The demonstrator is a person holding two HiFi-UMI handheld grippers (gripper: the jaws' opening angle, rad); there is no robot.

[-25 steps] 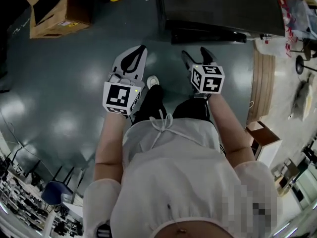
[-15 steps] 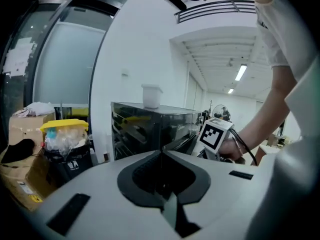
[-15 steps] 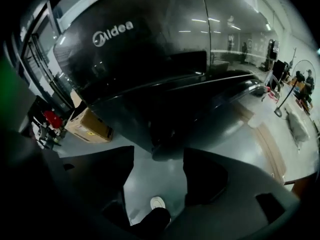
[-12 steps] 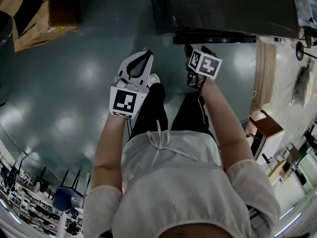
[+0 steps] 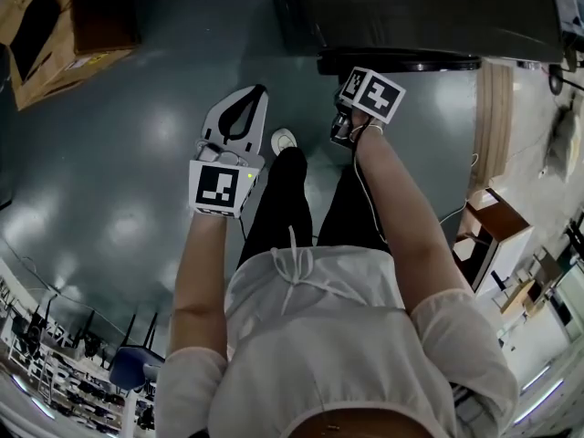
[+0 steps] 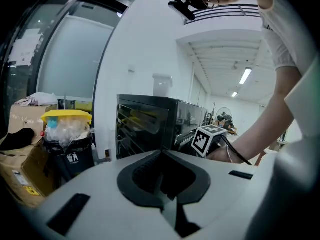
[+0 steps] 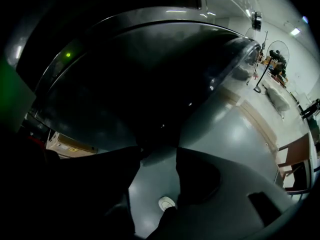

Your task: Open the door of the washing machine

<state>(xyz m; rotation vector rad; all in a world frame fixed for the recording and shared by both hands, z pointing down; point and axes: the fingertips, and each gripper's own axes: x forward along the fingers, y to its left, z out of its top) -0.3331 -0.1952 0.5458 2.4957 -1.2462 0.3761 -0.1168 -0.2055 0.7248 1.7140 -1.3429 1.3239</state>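
Cardboard box point(image 5: 87, 62) and yellow-lidded bin point(image 6: 67, 139) stand near the washing machine point(image 5: 420, 12).

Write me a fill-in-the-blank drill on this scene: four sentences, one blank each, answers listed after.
The left gripper has its jaws ____, with nothing between them.
The right gripper, jaws apart, gripping nothing and just closing further, hangs by the ____ machine's door.
A small ____ light glows near that door's rim.
The black bin carries a ____ lid.
Missing words: shut; washing; green; yellow.
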